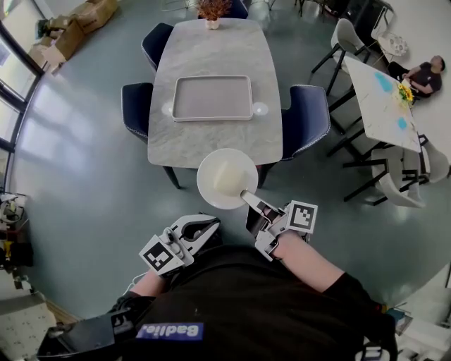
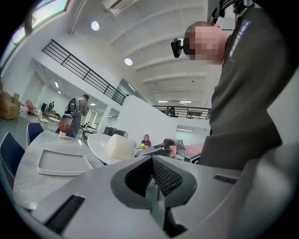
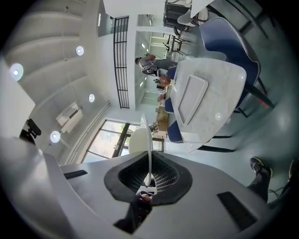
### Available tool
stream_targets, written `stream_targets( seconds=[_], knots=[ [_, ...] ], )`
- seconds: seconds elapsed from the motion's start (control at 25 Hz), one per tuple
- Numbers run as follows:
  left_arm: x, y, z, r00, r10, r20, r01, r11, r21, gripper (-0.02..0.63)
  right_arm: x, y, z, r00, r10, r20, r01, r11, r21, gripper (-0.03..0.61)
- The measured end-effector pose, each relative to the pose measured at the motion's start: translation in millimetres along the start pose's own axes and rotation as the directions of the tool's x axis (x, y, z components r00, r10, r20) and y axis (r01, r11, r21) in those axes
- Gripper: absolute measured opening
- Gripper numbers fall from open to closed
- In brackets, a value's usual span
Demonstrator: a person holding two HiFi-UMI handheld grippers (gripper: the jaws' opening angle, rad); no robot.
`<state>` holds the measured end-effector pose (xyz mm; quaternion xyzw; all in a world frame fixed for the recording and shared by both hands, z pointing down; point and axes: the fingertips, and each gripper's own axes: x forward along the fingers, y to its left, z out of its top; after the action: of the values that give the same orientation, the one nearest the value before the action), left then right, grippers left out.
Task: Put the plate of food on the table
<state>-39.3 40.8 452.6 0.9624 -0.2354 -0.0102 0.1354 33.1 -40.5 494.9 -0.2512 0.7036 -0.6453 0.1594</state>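
A white plate carrying a pale block of food hangs in the air just short of the near end of the grey marble table. My right gripper is shut on the plate's near rim. In the right gripper view the plate stands edge-on between the pads, with the food on its left side. My left gripper hovers lower left of the plate, shut and empty. In the left gripper view the plate and food lie beyond the shut left gripper.
A grey rectangular tray lies mid-table, with a small round object beside it on the right. A flower vase stands at the far end. Dark blue chairs flank the table. A second table stands to the right.
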Motion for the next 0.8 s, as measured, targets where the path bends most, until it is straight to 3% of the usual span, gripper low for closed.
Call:
stream_targets(
  seconds=[0.44, 0.8],
  knots=[
    [-16, 94, 34, 0.999, -0.048, 0.018, 0.048, 0.999, -0.024, 0.005, 85, 9, 29, 0.998, -0.013, 0.065, 0.011, 0.999, 0.030, 0.020],
    [-32, 137, 57, 0.995, -0.098, 0.022, 0.099, 0.995, -0.020, 0.005, 126, 10, 46, 0.989, -0.044, 0.138, 0.039, 0.998, 0.040, 0.020]
  ],
)
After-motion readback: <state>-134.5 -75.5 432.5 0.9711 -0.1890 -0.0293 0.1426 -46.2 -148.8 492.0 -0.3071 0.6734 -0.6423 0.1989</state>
